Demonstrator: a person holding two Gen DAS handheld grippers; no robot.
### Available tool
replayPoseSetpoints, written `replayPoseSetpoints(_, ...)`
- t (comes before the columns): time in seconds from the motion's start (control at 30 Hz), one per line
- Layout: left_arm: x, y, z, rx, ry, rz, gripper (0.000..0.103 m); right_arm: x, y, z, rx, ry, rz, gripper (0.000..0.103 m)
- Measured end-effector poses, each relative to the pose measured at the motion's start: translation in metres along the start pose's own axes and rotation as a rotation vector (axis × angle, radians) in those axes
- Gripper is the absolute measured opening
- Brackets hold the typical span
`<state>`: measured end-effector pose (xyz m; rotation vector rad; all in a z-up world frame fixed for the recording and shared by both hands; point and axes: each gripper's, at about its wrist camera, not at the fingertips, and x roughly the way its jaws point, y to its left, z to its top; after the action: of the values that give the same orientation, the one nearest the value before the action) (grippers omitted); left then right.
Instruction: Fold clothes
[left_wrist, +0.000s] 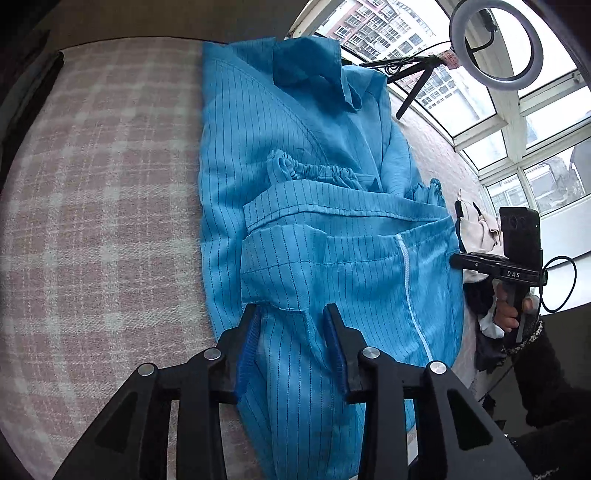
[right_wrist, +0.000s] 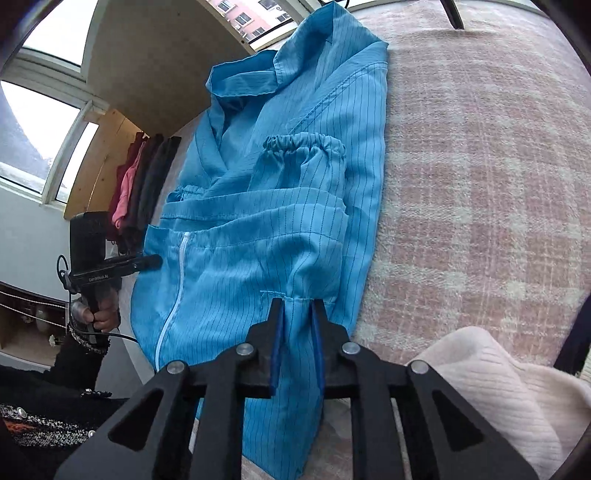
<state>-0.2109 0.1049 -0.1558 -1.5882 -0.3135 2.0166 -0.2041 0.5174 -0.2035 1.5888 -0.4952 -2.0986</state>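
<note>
A bright blue pinstriped work coat (left_wrist: 295, 177) of thin woven cloth, with a white zip and elastic-gathered cuffs, lies on a pink-and-white checked blanket (left_wrist: 103, 192) spread over what looks like a bed. Its long axis runs away from both cameras: the collar (left_wrist: 306, 62) points to the far end, towards the windows, and the hem end lies nearest, under the tongs. The sleeves are folded in across the chest, the gathered cuffs (left_wrist: 317, 171) resting about midway along the coat, and the lower part is doubled up over them, so a hemmed edge crosses the body from side to side.

The left tongs (left_wrist: 291, 314) stand partly open over the near edge of the coat, a raised fold of blue cloth between the blue-ribbed pads (left_wrist: 247, 347); the pads sit apart from it on the right side, and I cannot tell whether they pinch it. The right tongs (right_wrist: 297, 310) stand narrower, with a ridge of the same cloth rising between the two pads; whether they press on it is not clear either.

A cream ribbed knit garment (right_wrist: 509, 398) lies on the blanket just beside the right tongs. A white ring light (left_wrist: 491, 40) on a black tripod stands by the window.
</note>
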Motion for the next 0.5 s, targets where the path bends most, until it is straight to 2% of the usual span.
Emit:
replayPoseSetpoints(0.03,-0.007,-0.008,-0.004,0.038,-0.021,0.024,0.041,-0.006,0.010,-0.003,-0.046,-0.005,-0.039,0.018)
replayPoseSetpoints(0.1,-0.018,-0.020,-0.008,0.098,-0.043,0.117,0.042,-0.017,0.026,-0.006,-0.116,-0.032,-0.108,0.018)
replayPoseSetpoints(0.2,-0.028,-0.029,-0.007,0.130,-0.074,0.212,0.042,-0.027,0.044,-0.001,-0.154,-0.090,-0.217,0.018)
replayPoseSetpoints(0.27,-0.035,-0.033,-0.012,0.150,-0.082,0.243,0.042,-0.036,0.057,0.000,-0.199,-0.127,-0.226,0.018)
replayPoseSetpoints(0.4,-0.044,-0.038,-0.030,0.173,-0.095,0.193,0.042,-0.018,0.094,-0.006,-0.300,-0.068,-0.161,0.017)
replayPoseSetpoints(0.47,-0.046,-0.042,-0.033,0.202,-0.120,0.170,0.041,-0.002,0.102,-0.011,-0.304,-0.052,-0.120,0.016)
replayPoseSetpoints(0.5,-0.042,-0.046,-0.029,0.223,-0.138,0.137,0.041,0.008,0.100,-0.013,-0.290,-0.036,-0.139,0.012)
